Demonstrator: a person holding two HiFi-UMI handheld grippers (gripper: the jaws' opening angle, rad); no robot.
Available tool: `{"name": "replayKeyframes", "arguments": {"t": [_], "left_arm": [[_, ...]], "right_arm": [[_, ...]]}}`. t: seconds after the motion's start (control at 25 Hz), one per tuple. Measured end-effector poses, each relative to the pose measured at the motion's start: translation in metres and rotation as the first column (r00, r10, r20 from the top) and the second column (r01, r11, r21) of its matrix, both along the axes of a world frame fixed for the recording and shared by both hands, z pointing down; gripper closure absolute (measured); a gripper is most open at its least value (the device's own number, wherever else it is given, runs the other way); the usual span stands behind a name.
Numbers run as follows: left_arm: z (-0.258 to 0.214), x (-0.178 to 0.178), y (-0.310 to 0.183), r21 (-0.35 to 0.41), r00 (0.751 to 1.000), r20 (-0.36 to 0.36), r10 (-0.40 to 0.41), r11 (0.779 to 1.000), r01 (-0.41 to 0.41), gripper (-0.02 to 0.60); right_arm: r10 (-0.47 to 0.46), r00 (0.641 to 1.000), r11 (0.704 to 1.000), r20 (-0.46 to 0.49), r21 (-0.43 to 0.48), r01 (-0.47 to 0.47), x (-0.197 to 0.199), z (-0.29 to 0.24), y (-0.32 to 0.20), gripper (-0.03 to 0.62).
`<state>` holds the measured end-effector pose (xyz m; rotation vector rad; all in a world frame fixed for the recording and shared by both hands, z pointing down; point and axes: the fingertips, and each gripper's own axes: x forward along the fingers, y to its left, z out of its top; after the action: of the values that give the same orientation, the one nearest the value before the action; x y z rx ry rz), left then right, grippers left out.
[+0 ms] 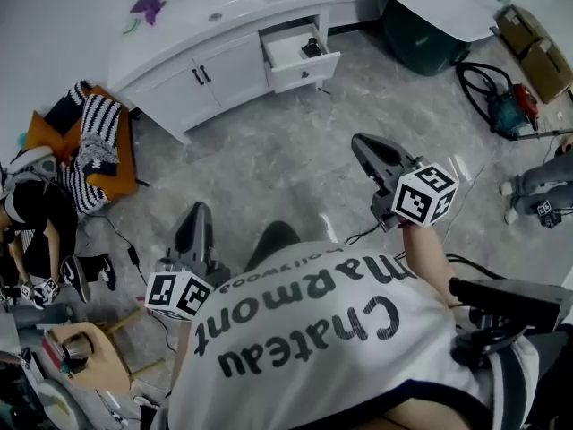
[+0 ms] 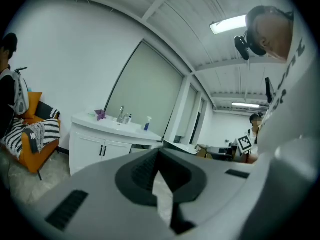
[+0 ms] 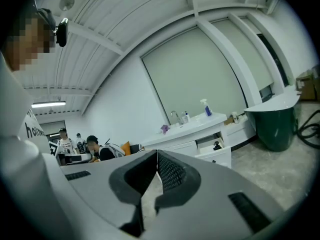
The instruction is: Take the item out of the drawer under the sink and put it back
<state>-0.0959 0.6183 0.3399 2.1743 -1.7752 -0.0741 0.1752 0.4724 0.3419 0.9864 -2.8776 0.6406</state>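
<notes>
The white vanity (image 1: 192, 38) with its sink stands far across the grey floor. Its right drawer (image 1: 300, 56) is pulled open, and a small dark item (image 1: 312, 48) lies inside. Both grippers hover well short of it, over the floor in front of me. My left gripper (image 1: 195, 211) is shut with nothing between its jaws (image 2: 159, 150). My right gripper (image 1: 361, 141) is also shut and empty (image 3: 157, 152). The right gripper view shows the open drawer (image 3: 216, 153) and the dark item (image 3: 217, 145) in the distance. In the left gripper view the vanity (image 2: 100, 144) shows, its drawer hidden.
An orange chair with striped cloth (image 1: 98, 146) stands left of the vanity, and a person sits beside it (image 1: 36, 222). A green tub under a white top (image 1: 430, 21), a power tool with cables (image 1: 506, 110) and cardboard boxes (image 1: 537, 47) lie at the right.
</notes>
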Motion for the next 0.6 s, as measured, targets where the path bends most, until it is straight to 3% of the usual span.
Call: {"name": "replayKeyframes", "arguments": {"t": [0.28,0.6], "left_arm": [[0.037,0.015,-0.028,-0.091,0.997,0.042,0.062,0.994,-0.058,0.572],[0.047,0.03,-0.08,-0.11,0.982,0.055,0.18,0.979,-0.173,0.572]], "right_arm": [[0.07,0.997,0.994,-0.023,-0.088,-0.072,0.017,0.045,0.004,0.583],[0.142,0.989,0.976,-0.03,-0.164,-0.145,0.024,0.069,-0.02,0.583]]}}
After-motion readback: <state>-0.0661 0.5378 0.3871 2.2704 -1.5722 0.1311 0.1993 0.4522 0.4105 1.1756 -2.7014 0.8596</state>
